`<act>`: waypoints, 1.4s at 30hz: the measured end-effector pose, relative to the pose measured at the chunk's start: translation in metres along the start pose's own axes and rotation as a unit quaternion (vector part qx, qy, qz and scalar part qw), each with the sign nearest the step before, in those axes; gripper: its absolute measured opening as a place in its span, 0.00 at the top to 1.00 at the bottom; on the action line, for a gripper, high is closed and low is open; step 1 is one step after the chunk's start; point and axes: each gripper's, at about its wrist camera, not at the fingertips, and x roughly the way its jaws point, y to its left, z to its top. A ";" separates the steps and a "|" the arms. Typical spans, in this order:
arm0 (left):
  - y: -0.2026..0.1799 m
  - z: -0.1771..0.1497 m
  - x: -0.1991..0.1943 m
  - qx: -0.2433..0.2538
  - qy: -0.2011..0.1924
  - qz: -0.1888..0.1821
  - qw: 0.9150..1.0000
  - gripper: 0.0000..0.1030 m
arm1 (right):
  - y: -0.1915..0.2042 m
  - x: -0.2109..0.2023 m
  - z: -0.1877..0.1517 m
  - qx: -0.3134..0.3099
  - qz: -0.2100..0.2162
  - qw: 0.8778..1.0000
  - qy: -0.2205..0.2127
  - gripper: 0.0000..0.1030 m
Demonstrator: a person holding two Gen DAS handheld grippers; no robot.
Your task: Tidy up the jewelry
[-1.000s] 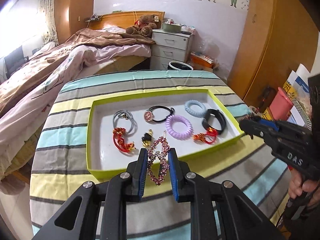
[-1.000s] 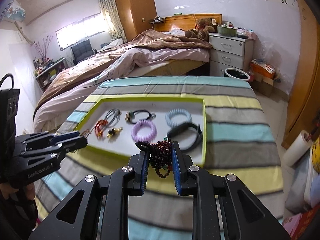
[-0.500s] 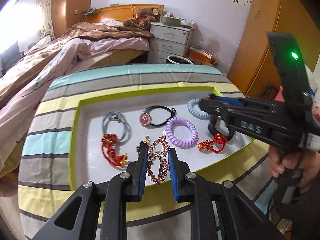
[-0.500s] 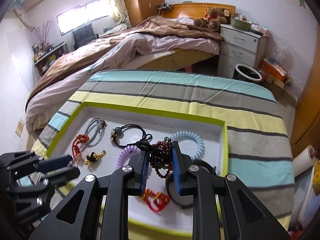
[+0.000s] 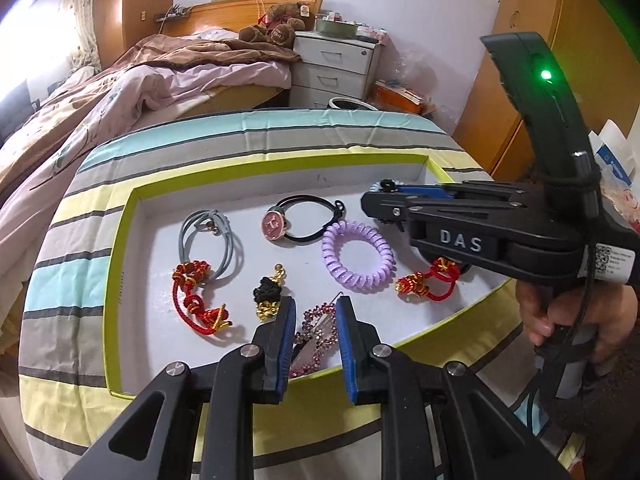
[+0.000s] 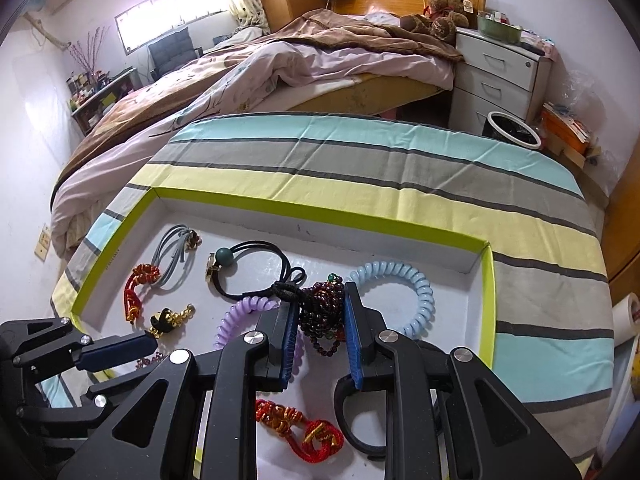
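With each pair of jaws clamped on a piece of jewelry, the step in hand looks like setting both pieces down inside the tray. The left gripper point(image 5: 316, 322) pinches a pink rhinestone hair clip point(image 5: 316, 336) between its blue pads, the clip hanging over the tray's near edge. The right gripper point(image 6: 322, 322) is closed on a bunch of dark red bead bracelet point(image 6: 322, 312), with loops dangling below the pads over the right part of the tray.

The green-rimmed tray point(image 5: 120, 248) lies on a striped cloth point(image 6: 360, 168) and is already well filled. Just left of the clip sit a black and gold charm point(image 5: 269, 294) and a red knotted cord point(image 5: 196, 304); a grey hair tie point(image 5: 212, 240) lies farther back. Around the beads are a purple coil tie point(image 5: 358, 255), a light blue coil tie point(image 6: 404, 296), a black tie with a round charm point(image 6: 248, 270), a second red knot point(image 6: 300, 428) and a black band point(image 6: 352, 412).

To do this well, I would lower each piece over bare white floor: the clip just inside the near rim, the beads into the gap between the two coil ties. Go low before letting go, so the loops fall in a heap and do not snag a neighbour. The two grippers are close together, so release one at a time.
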 end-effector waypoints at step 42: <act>-0.011 -0.017 -0.048 -0.018 -0.046 0.061 0.997 0.51 | 0.015 -0.071 -0.026 0.024 -0.013 0.996 -0.082 0.52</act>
